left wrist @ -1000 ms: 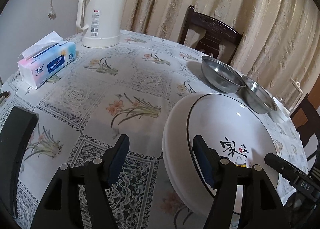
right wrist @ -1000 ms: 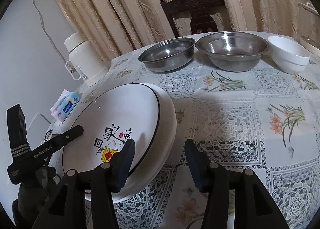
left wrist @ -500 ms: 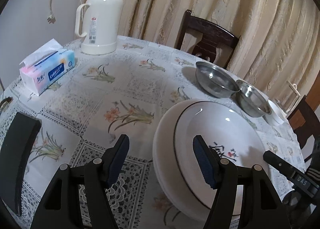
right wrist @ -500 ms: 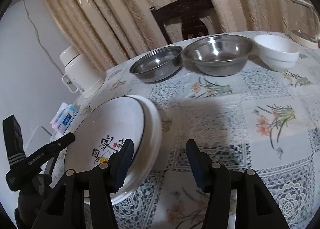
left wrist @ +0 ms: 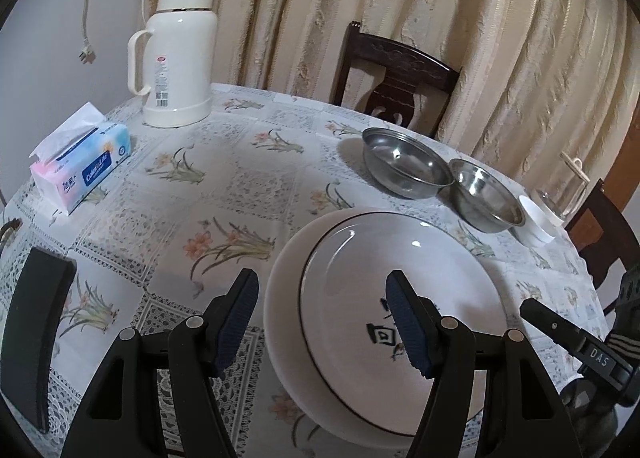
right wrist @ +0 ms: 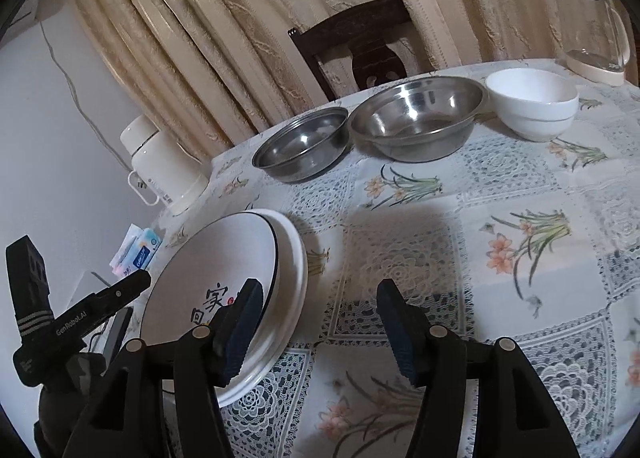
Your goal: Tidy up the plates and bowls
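Note:
A white plate with a black rim and printed characters (left wrist: 400,258) lies on a plain white plate (left wrist: 280,298) at the near side of the table. My left gripper (left wrist: 322,322) is open above the stack's left edge, holding nothing. My right gripper (right wrist: 318,330) is open too, just right of the same stack (right wrist: 224,258), over the tablecloth. Farther back stand a small steel bowl (right wrist: 300,145), a larger steel bowl (right wrist: 416,117) and stacked white bowls (right wrist: 532,101), in a row.
A cream thermos (left wrist: 176,53) and a tissue box (left wrist: 80,165) stand at the far left. A flat black object (left wrist: 36,334) lies near the left edge. A dark chair (left wrist: 392,73) and curtains stand behind the table, a glass kettle (right wrist: 592,29) at the far right.
Both grippers have drawn back and up from the plate stack, which now looks smaller and farther off. The plates and bowls have stayed where they were.

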The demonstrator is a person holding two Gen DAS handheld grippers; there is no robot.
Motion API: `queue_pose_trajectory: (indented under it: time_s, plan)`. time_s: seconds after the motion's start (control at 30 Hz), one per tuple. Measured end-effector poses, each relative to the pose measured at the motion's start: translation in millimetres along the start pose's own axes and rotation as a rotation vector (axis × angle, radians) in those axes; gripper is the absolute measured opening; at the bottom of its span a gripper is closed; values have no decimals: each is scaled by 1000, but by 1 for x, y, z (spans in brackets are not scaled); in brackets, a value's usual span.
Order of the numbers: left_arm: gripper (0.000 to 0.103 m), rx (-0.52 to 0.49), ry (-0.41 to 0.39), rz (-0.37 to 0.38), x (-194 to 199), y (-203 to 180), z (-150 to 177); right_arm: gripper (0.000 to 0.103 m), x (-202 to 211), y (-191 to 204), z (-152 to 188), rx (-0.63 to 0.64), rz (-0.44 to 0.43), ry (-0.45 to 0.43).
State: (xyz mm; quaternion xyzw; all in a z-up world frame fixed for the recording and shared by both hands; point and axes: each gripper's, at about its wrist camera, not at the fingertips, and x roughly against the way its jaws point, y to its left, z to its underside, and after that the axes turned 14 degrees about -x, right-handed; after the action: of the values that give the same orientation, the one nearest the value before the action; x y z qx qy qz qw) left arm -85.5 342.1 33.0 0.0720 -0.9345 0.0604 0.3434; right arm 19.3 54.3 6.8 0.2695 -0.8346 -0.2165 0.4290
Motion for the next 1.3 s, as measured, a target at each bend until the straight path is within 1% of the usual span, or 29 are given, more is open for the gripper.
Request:
queue_pose_trajectory:
  time_s: [0.33,0.4,0.83,0.93,1.1,1.3]
  plan:
    - [68,-78,-42,3,10,-19,-21,63,15,15,-9,50,-11,-44]
    - [71,-85,-49,4,9,-20,-24,65,15,16,-11,53,-11,-47]
    - [72,-168,-64,4,5,-27,-46,65,13,26,-29,55,-6,-50]
    - [72,-181,-67,1,2,-26,-51,67,11,29,-33,63,-1,-54]
    - [72,-206,-66,-8,-6,-23,-59,68,1,31,-41,50,-4,-35]
    - [72,-241,-51,-23,-25,-17,-67,69,-17,35,-51,55,6,-8]
